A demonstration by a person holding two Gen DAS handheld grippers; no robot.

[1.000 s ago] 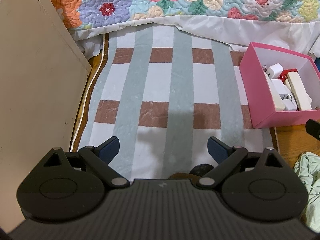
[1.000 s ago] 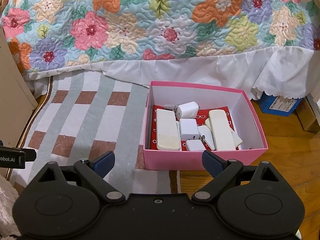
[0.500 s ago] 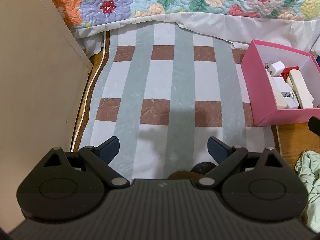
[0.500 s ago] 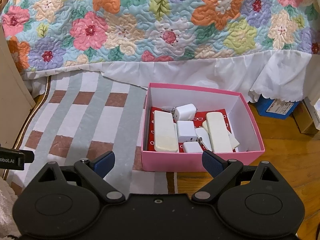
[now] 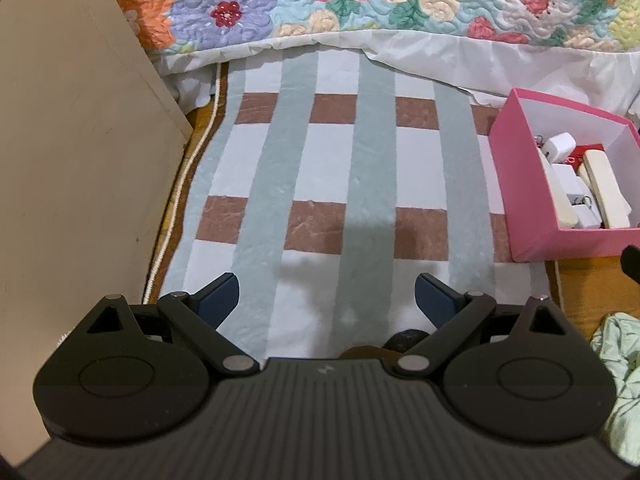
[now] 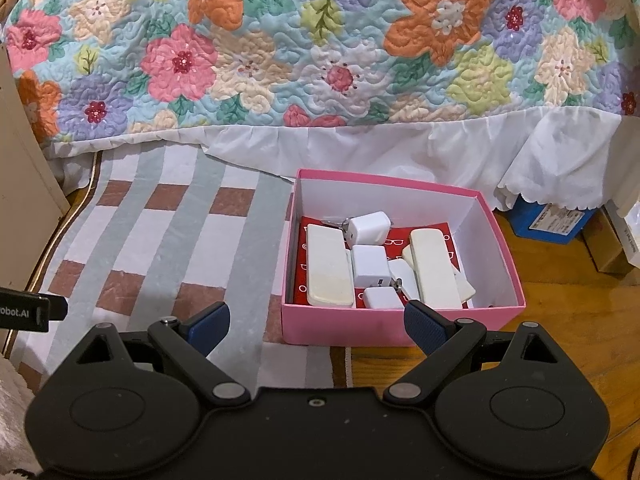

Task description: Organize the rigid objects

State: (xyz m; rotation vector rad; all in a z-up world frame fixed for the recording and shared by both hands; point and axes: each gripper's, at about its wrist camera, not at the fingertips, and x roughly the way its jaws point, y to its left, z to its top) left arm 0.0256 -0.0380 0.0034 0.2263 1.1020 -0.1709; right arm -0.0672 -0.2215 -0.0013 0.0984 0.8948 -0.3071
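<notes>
A pink box (image 6: 344, 326) stands on the floor by the rug's right edge; it also shows at the right of the left wrist view (image 5: 520, 200). It holds several white rigid pieces: two long cream cases (image 6: 328, 270), white charger cubes (image 6: 370, 266) and small white pieces. My right gripper (image 6: 316, 324) is open and empty, held back from the box's front wall. My left gripper (image 5: 326, 300) is open and empty over the checked rug (image 5: 320, 180).
A bed with a floral quilt (image 6: 320, 40) and white skirt lies behind. A beige cabinet side (image 5: 72, 160) stands at the left. A blue box (image 6: 548, 220) sits under the bed skirt at right. Green cloth (image 5: 620, 360) lies on the wooden floor.
Both grippers have drawn back a little from the box and rug, so the box looks smaller and farther. Both stay open and empty.
</notes>
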